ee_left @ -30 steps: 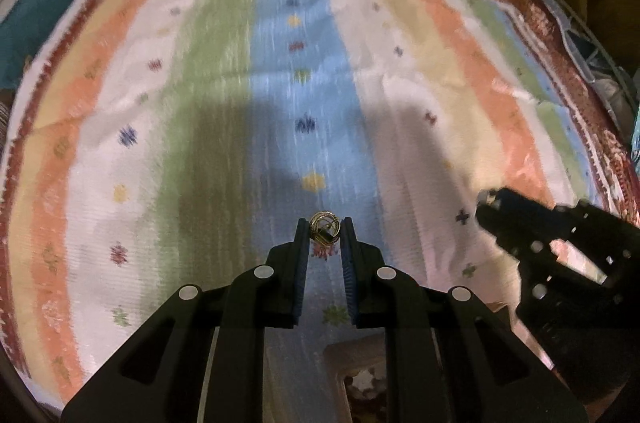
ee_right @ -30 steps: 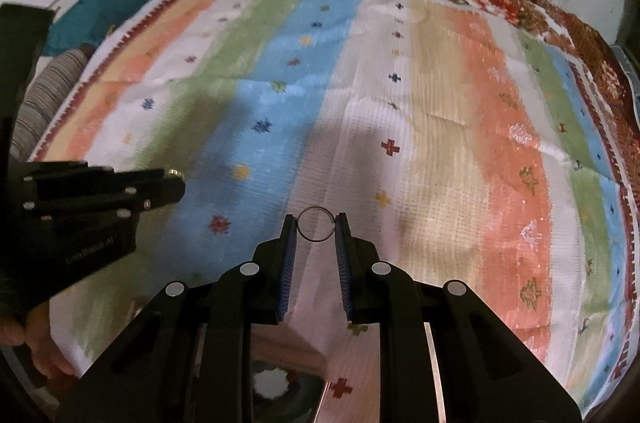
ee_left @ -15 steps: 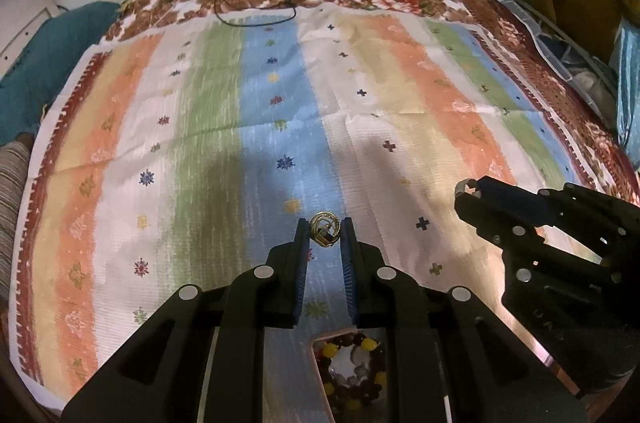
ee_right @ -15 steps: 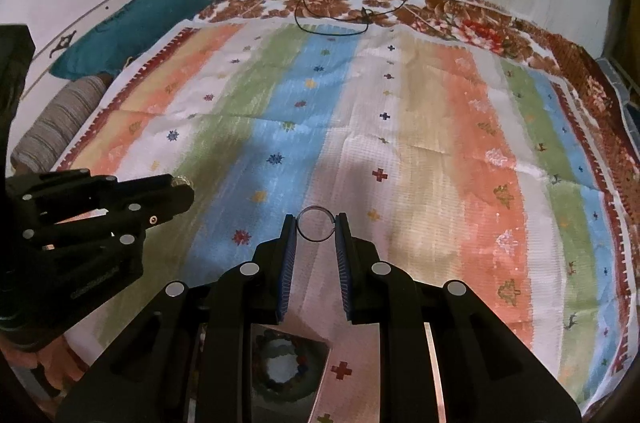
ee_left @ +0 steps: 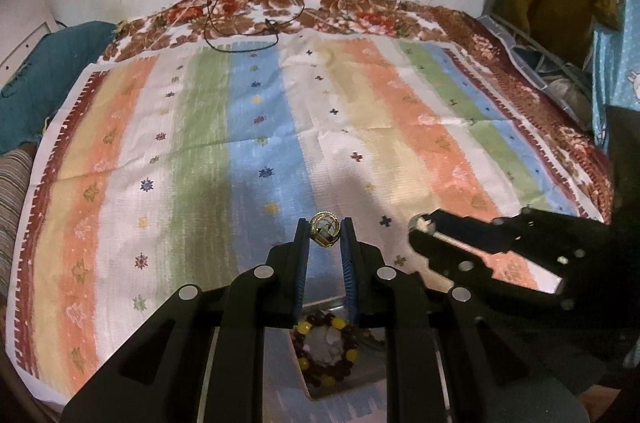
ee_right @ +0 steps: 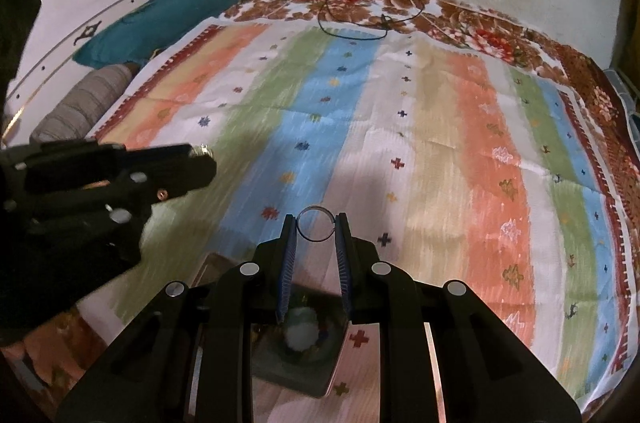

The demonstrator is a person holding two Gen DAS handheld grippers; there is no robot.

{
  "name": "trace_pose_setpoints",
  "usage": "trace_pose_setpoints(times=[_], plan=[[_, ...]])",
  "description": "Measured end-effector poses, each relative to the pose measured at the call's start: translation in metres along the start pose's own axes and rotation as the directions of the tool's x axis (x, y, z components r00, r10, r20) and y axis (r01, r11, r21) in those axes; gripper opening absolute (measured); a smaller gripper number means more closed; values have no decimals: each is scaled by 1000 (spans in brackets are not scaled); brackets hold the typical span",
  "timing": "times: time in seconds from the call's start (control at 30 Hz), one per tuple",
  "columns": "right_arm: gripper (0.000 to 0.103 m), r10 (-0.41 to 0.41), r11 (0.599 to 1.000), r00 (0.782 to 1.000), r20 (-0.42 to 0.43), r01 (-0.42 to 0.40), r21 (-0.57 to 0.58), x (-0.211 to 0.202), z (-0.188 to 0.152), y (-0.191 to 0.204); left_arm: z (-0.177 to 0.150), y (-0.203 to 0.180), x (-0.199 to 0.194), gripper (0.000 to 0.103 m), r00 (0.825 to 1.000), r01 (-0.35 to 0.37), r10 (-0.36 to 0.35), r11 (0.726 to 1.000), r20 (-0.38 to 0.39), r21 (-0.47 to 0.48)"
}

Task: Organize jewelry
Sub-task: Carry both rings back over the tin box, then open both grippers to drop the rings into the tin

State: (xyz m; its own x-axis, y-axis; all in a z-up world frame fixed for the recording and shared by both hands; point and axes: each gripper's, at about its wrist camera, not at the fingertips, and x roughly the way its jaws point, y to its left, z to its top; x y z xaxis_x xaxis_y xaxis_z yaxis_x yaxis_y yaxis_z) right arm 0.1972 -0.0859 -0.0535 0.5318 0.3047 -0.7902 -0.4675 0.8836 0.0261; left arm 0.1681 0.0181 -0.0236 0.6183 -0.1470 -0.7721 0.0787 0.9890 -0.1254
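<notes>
My left gripper [ee_left: 325, 231] is shut on a small gold ornamental ring [ee_left: 325, 230], pinched between its blue pads above the striped cloth. My right gripper [ee_right: 316, 227] is shut on a thin plain silver ring [ee_right: 316, 229], held upright at the fingertips. Each gripper shows in the other's view: the right gripper [ee_left: 420, 225] at the right, the left gripper [ee_right: 202, 155] at the left. Below the left fingers lies a box [ee_left: 376, 379] with a bracelet of dark and yellow beads [ee_left: 326, 353]. The right wrist view shows the box [ee_right: 264, 363] under the fingers, blurred.
A striped, multicoloured cloth [ee_left: 240, 151] covers a bed with a floral blanket [ee_left: 360, 11] at the far edge. Black cables [ee_left: 224, 3] hang from a wall socket onto the bed. A teal pillow [ee_right: 160, 19] and a striped bolster [ee_right: 80, 103] lie at the left.
Both grippers have risen and pulled back from the cloth, each keeping its ring. More of the bed, the wall and the jewelry box below now shows.
</notes>
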Motion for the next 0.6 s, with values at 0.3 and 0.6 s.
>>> trace_pose_setpoints(times=[0.3,0.6], plan=[[20,20,1000,1000,0,-20,1,-10,-13,5,-14,-3,-15,15,1000,15,-15,1000,8,-2],[20,65,998,998,-15,-65,10,-13,-22,9,-22,-7,-22,15,1000,26,-26,1000,12,1]])
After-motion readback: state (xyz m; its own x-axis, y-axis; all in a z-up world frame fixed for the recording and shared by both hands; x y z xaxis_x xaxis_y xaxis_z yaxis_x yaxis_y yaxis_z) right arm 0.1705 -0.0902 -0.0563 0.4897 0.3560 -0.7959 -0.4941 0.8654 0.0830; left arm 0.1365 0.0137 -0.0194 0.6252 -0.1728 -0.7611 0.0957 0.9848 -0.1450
